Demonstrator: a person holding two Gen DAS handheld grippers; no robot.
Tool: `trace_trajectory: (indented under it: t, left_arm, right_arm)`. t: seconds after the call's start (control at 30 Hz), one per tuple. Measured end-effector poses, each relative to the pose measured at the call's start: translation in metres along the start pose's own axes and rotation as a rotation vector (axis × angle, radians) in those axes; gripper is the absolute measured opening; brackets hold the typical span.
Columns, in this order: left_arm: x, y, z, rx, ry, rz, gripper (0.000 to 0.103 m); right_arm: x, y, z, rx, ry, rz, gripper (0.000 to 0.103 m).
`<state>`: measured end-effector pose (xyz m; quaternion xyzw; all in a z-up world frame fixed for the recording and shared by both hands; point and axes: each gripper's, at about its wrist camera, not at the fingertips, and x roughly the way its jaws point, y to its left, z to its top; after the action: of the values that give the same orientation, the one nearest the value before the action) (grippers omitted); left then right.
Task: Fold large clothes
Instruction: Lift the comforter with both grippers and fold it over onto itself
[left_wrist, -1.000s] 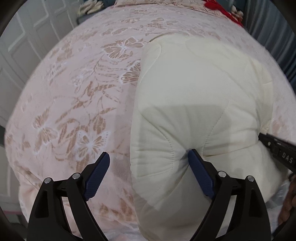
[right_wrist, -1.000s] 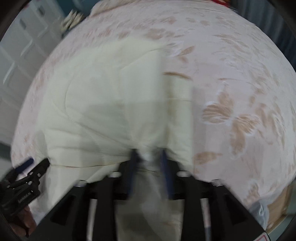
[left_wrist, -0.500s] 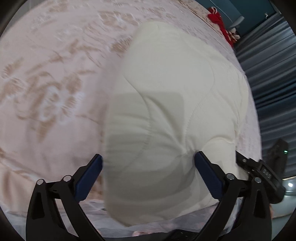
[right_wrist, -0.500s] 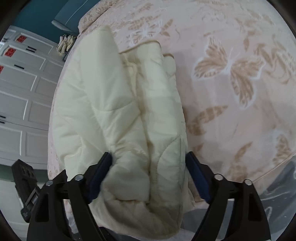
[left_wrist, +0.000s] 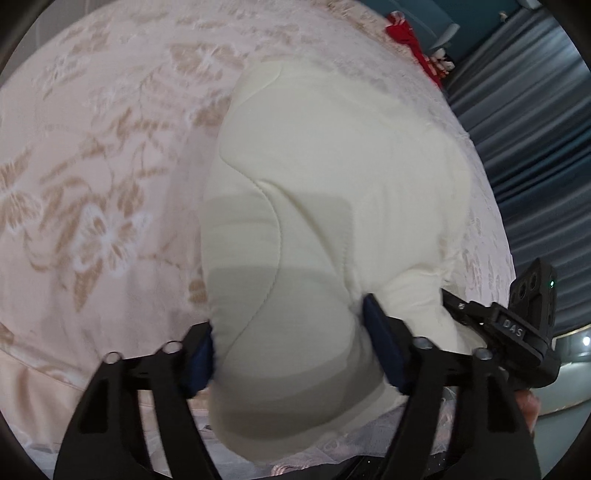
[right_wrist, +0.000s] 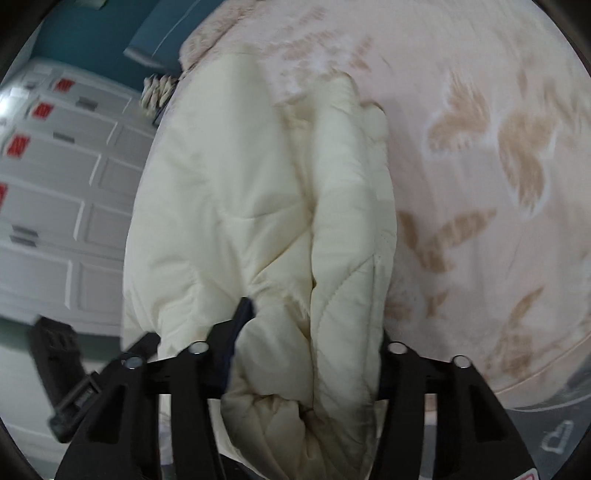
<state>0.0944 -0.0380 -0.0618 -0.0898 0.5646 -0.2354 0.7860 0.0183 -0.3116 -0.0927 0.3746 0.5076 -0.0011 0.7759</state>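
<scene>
A cream quilted padded garment (left_wrist: 332, 192) lies folded into a thick bundle on the bed, its near end at the bed's front edge. My left gripper (left_wrist: 291, 343) has its blue pads pressed into both sides of the bundle's left near end. My right gripper (right_wrist: 310, 332) clamps the bundle's (right_wrist: 258, 221) right near end, where the folded layers show; its right pad is hidden behind the fabric. The right gripper (left_wrist: 517, 332) shows at the right of the left wrist view, and the left gripper (right_wrist: 66, 369) at the lower left of the right wrist view.
The bed has a pink floral cover (left_wrist: 92, 166) with butterfly patterns (right_wrist: 498, 147). A red item (left_wrist: 410, 33) lies at the bed's far end. Blue-grey curtains (left_wrist: 535, 129) hang on the right. White cabinets (right_wrist: 55, 184) stand on the left.
Both grippers, open around the bundle's near end half a second ago, have closed in and now squeeze the thick folded garment. The views have tilted and drawn closer to the bundle.
</scene>
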Motion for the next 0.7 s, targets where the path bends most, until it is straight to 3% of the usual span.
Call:
trace_trajectory:
  t: [0.13, 0.27, 0.47, 0.7]
  left_arm:
    - [-0.025, -0.021, 0.005, 0.114, -0.086, 0.030, 0.053]
    - [-0.053, -0.041, 0.013, 0.237, -0.187, 0.064, 0.049]
    - [-0.081, -0.038, 0.021, 0.326, -0.285, 0.081, 0.048]
    - [-0.114, -0.032, 0.054, 0.377, -0.401, 0.096, 0.048]
  right_arm:
    - [-0.018, 0.046, -0.003, -0.180, -0.078, -0.134, 0.036]
    - [-0.032, 0.089, -0.014, -0.359, -0.151, -0.250, 0.033]
    - [-0.043, 0.121, 0.000, -0.472, -0.244, -0.290, 0.031]
    - [-0.055, 0.169, 0.021, -0.588, -0.390, -0.314, 0.031]
